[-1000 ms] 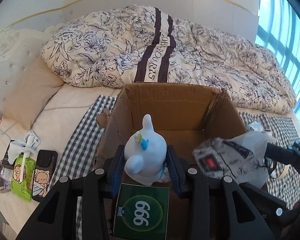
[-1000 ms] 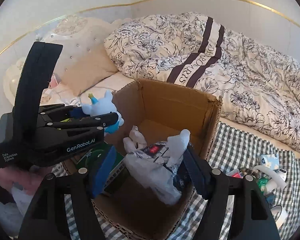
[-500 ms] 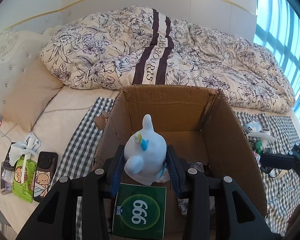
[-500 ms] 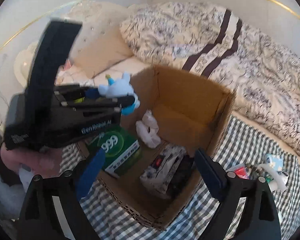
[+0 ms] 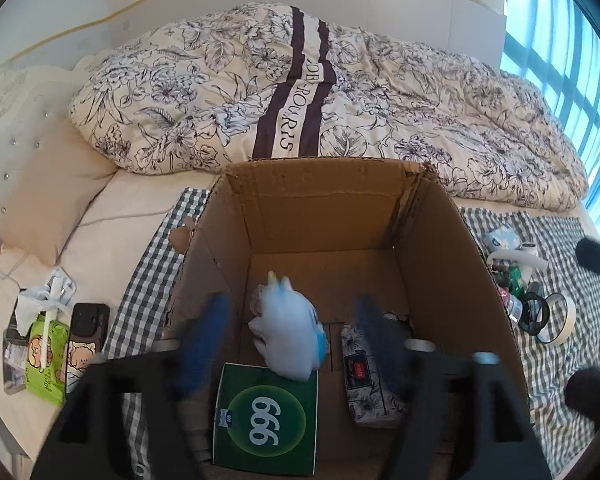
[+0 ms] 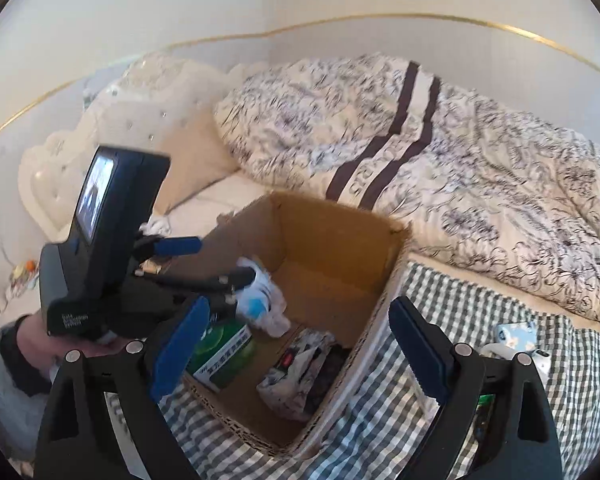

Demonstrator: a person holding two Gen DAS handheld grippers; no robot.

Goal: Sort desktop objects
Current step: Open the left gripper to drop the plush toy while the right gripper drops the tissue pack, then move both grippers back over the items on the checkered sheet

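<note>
The left gripper (image 5: 292,344) is hanging over the cardboard box (image 5: 432,236) with fingers spread apart, and the blue-and-white plush toy (image 5: 290,338) is sitting loose between them, inside the box above the green 999 carton (image 5: 266,416). Lifting straight up should clear the box walls. The right gripper (image 6: 300,354) is gaping empty beside the box; leftover clutter (image 5: 524,280) is lying just beyond the box on the checked cloth (image 6: 480,300).

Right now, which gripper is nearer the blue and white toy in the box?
Left. The left gripper is right at the toy, its open jaws either side of it over the box. The right gripper, also open, sits off by the box's near corner.
</note>
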